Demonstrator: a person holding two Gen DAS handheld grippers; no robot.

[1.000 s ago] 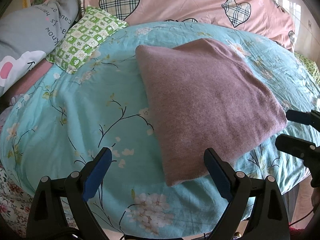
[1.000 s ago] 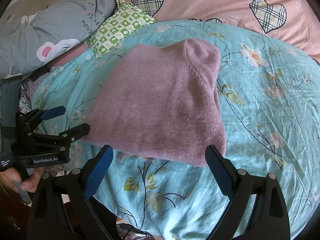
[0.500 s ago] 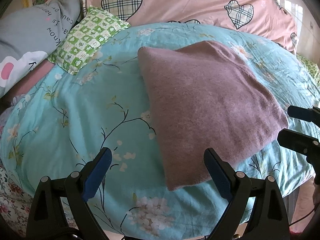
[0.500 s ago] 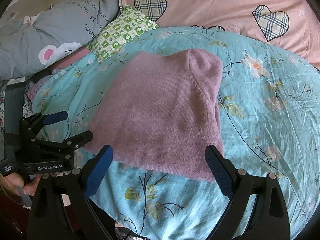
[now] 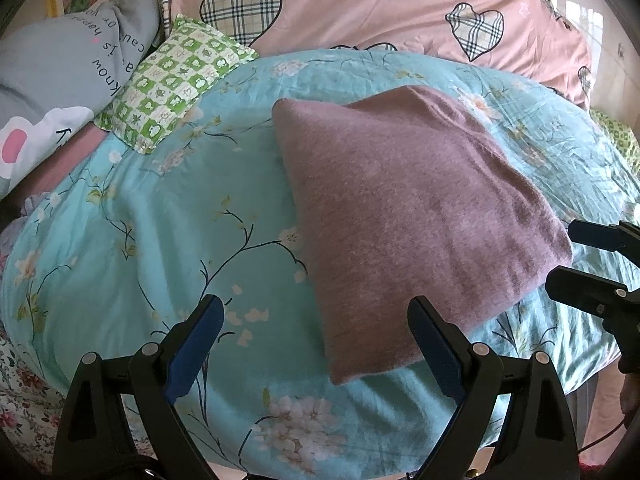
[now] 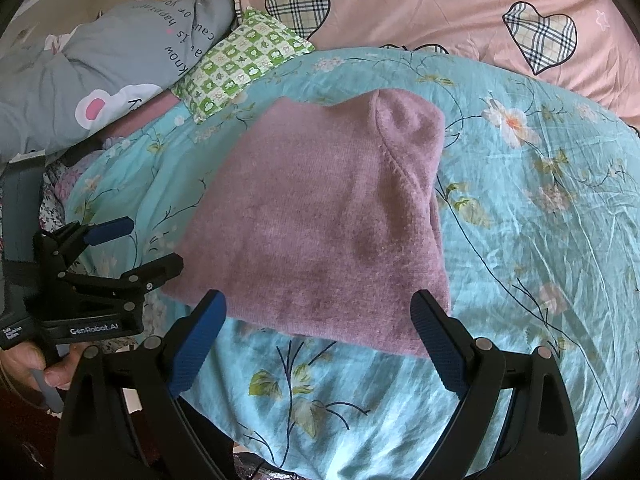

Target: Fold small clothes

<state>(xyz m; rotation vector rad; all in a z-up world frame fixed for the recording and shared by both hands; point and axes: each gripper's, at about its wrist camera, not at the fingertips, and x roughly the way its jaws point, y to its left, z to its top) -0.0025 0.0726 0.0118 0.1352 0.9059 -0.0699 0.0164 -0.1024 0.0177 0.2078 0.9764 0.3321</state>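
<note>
The folded mauve sweater (image 6: 320, 232) is laid near the bed's (image 6: 540, 240) front edge, both grippers (image 5: 316, 344) (image 6: 320, 332) held wide, empty; the soft fold could be dragged open by a one-layer pinch.

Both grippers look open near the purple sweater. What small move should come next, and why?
Probably bring the open left gripper forward onto the near edge of the purple sweater and pinch it. The sweater lies folded but ungripped on the blue floral quilt, and the right gripper is open too.

A folded mauve sweater (image 6: 320, 236) lies on a floral turquoise quilt (image 6: 540, 240); the right gripper (image 6: 320, 332) gapes at its near edge, the left gripper (image 6: 136, 246) beside its left corner.
</note>
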